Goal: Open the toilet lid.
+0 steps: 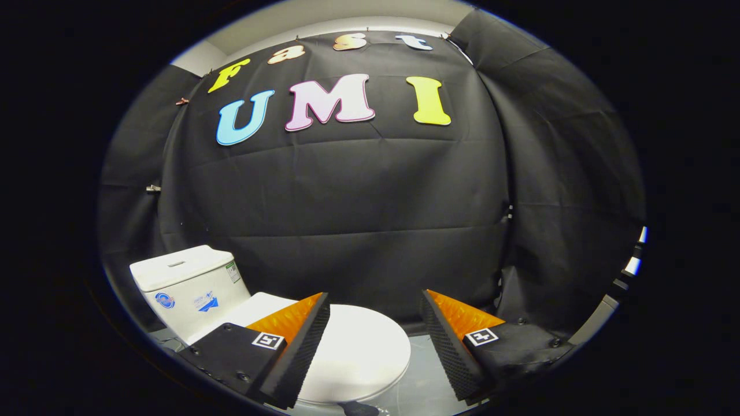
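My claw (pixel 374 341) is released, fingers spread wide, gripping nothing. The toilet lid (pixel 358 352) lies shut, low between my fingers and just ahead, nearer the left finger, which overlaps its near side. Its long axis runs from the rounded front edge by my claw back and left to the tank (pixel 185 283). I'm hovering above, aimed level at the wall, not yet touching; I'd need to drop to that front rim.
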{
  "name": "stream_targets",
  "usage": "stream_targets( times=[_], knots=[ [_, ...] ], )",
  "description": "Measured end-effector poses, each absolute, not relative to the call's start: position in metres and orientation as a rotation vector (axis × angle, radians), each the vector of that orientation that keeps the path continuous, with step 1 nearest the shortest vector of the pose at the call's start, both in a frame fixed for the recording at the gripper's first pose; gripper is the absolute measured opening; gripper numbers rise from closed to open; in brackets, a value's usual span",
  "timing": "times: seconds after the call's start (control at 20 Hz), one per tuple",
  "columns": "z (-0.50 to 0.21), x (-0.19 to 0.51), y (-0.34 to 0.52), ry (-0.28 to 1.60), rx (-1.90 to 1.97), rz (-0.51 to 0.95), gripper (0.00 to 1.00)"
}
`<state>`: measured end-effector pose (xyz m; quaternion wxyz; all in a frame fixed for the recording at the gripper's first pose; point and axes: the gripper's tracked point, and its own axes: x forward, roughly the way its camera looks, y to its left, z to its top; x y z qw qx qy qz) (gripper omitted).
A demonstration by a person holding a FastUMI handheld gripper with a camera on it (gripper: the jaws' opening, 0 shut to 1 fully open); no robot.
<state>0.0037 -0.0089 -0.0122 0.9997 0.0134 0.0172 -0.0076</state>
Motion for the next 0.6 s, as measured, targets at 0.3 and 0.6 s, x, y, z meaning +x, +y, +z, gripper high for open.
stream_targets(
  times=[0.3, 0.6],
  knots=[
    [-0.0135, 0.0035, -0.0091, 0.037, 0.027, -0.016, 0.98],
    [-0.0162, 0.0024, -0.0078, 0.046, 0.037, -0.016, 0.98]
  ],
)
